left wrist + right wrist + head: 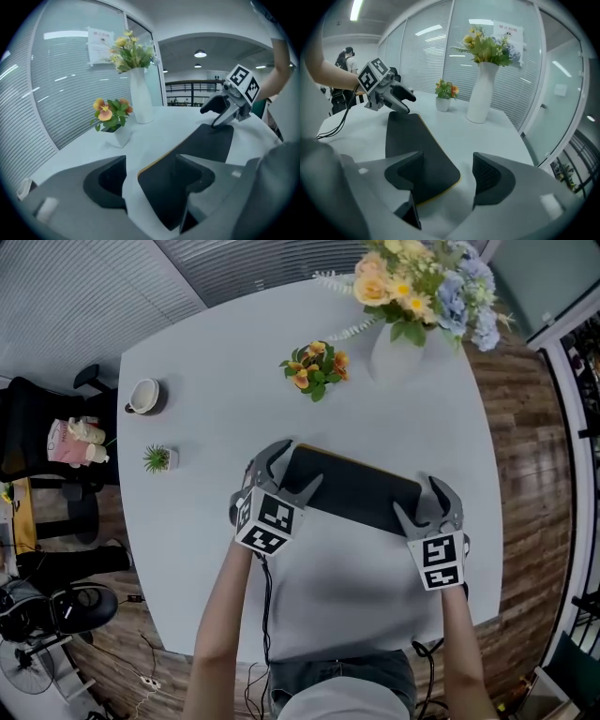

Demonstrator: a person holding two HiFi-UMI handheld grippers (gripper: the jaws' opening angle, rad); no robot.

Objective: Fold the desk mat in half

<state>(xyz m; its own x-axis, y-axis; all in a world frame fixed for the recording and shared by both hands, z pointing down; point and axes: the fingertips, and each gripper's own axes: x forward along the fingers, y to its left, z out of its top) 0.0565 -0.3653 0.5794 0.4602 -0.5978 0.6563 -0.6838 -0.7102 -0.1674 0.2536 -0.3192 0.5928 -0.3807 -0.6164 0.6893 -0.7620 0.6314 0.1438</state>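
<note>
A paper notice on the glass wall carries print too small to read. Both forearms reach in from the white table's near edge, with the grippers tilted downward. The left gripper and right gripper both gape wide and press on nothing. Each straddles one end of the black desk mat, which lies flat near that edge with a yellow rim showing. Slatted blinds back the glass.

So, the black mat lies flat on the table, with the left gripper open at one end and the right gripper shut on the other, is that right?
Not quite: the right gripper is open too; the right gripper view shows its jaws apart over a corner of the mat. The rest holds: the mat lies flat on the table, the left gripper open.
</note>
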